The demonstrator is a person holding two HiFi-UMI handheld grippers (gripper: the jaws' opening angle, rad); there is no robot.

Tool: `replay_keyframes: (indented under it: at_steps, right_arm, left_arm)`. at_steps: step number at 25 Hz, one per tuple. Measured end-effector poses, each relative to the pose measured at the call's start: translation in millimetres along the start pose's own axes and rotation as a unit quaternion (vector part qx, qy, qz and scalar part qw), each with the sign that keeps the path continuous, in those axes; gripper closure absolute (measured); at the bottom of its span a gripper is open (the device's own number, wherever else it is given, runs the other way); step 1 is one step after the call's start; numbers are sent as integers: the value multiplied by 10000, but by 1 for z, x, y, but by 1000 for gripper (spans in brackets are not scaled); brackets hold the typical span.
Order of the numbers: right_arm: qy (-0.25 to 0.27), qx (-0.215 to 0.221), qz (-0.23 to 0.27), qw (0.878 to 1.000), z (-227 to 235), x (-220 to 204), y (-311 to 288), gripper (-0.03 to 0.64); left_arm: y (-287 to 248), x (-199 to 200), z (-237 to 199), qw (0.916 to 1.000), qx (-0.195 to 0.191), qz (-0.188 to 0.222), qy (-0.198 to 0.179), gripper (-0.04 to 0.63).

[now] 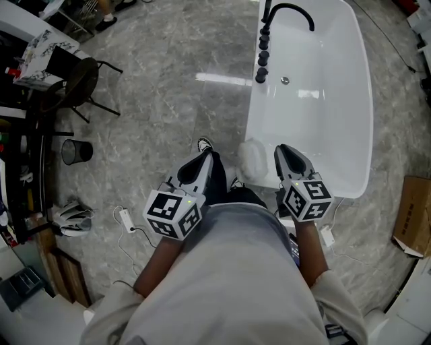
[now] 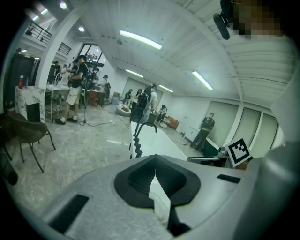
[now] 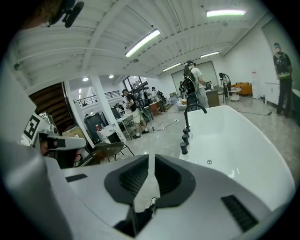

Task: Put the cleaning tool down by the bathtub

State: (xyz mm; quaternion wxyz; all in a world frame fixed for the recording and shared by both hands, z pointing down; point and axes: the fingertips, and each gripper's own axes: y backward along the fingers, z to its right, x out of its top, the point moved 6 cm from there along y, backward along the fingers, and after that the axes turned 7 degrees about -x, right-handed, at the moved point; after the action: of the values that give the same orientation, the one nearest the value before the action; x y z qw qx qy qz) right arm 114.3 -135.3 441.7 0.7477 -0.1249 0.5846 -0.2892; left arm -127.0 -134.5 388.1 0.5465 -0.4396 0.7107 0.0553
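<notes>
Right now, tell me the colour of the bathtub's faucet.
Black; the faucet shows best in the head view.

Your ceiling strips (image 2: 140, 40) light everything bright; glare streak on floor (image 1: 222, 79), gripper views fisheye-warped, dark-cornered, slightly soft.

One bathtub (image 1: 323, 135), one cleaning tool (image 1: 254, 160), two claws (left (image 1: 205, 157), right (image 1: 286, 150)), one chair (image 1: 79, 82).

Left tongs (image 2: 154, 169): tips together, with a white sliver in the gap behind them that can't be identified. Beyond is a white bathtub (image 2: 159, 145) with a black faucet (image 2: 146, 125). A dark chair (image 2: 26, 133) stands at left on the grey floor (image 2: 79, 150). People stand in the background.
</notes>
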Motion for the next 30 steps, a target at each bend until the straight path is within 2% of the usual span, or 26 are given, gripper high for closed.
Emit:
replay_keyframes:
  at_steps: [8,17,30]
  right_arm:
    - [148,176,178,9996,-7,26,15,580]
    - [239,216,205,9993,-8,31,29,591]
    - [437,537,235,9973,-15,40,37,606]
  left_arm:
    - [-2,4,2,9999,-48,145,51,588]
    - [2,11,6,9991,-125,407,-54,588]
    - [7,10,5,9995,-71,289,-115,588]
